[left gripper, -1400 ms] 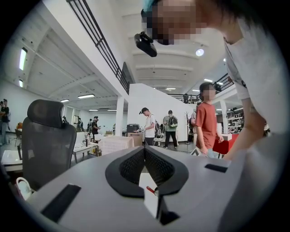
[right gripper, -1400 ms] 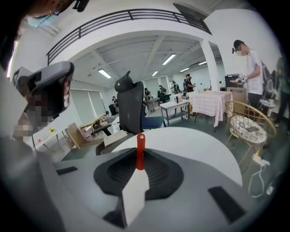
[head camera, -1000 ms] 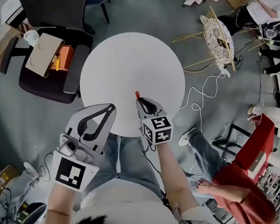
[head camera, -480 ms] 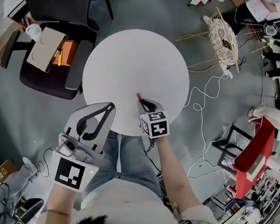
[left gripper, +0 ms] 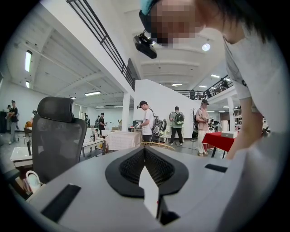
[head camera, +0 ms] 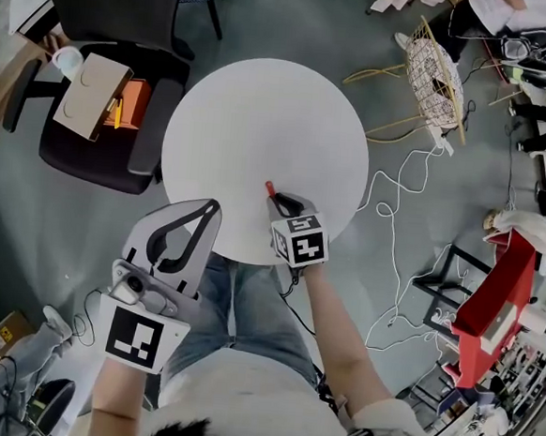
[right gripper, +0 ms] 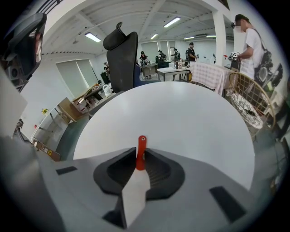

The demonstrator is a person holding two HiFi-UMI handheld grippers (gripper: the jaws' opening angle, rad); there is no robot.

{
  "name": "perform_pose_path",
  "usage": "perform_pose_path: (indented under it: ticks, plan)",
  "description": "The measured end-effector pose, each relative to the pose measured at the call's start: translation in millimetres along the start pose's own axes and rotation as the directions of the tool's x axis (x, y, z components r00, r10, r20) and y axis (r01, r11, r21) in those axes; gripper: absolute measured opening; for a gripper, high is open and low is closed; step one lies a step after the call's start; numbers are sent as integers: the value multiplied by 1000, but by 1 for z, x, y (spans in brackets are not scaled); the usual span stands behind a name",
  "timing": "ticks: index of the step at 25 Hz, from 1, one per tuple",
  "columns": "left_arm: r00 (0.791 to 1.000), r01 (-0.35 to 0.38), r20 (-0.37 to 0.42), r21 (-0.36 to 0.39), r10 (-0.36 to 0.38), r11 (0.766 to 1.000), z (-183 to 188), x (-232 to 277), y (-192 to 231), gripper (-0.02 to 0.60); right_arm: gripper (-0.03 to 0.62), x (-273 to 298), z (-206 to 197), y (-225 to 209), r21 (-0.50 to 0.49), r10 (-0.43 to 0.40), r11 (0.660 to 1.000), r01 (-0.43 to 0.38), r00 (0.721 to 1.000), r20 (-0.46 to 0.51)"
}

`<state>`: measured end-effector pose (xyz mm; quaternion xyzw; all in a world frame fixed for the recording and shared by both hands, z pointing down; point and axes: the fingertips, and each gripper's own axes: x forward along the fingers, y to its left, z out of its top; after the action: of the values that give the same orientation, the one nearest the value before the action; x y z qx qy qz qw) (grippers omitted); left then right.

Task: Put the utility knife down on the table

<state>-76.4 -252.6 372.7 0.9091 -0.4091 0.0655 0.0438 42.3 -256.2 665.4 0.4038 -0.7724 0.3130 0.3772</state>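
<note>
My right gripper (head camera: 278,201) is shut on the red utility knife (head camera: 269,187), over the near part of the round white table (head camera: 261,127). In the right gripper view the knife (right gripper: 141,152) sticks out forward between the closed jaws of the right gripper (right gripper: 141,158), above the tabletop (right gripper: 190,118). The left gripper (head camera: 208,212) hovers at the table's near left edge, jaws closed with nothing between them. The left gripper view shows the left gripper (left gripper: 145,152) pointing out into the room, away from the table.
A black office chair (head camera: 100,142) with a cardboard box (head camera: 87,96) and an orange item stands left of the table. A wicker basket (head camera: 435,70) and white cables (head camera: 398,189) lie on the floor to the right. A red table (head camera: 503,287) stands at far right.
The right gripper with the knife has barely shifted on the table's near side. The left gripper has stayed put.
</note>
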Motion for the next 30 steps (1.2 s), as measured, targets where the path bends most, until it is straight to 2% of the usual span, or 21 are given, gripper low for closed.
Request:
perform_pose_path:
  ticks: [7,8,9,14,19,24,30]
  plan:
    - [1000,18,12,16,-18,1000,5,-4,-2,9,62,-17,12,8,23,1,1000,-3,997,77]
    - [1000,24,15,23,-24,999,7,-5,-3,9,32,-23,17,11,21,4,1000,-6,995,104]
    - [999,30,18,29,-30,999,9,-6,-5,9,9,-30,23,15,15,10,1000,-12,991,135]
    - [996,74,47,41,-76,996,22,-7,-18,9,8,-78,56,38,-13,47,999,-45,950,309]
    - [984,152,78,79,-158,985,34,-8,-38,9,8,-136,87,61,-10,52,998,-54,877,478]
    - [968,223,93,109,-233,969,47,-10,-63,9,6,-207,106,78,-3,33,999,-40,775,631]
    - [946,292,103,148,-308,945,59,-15,-91,9,8,-282,115,99,-20,10,1000,8,655,756]
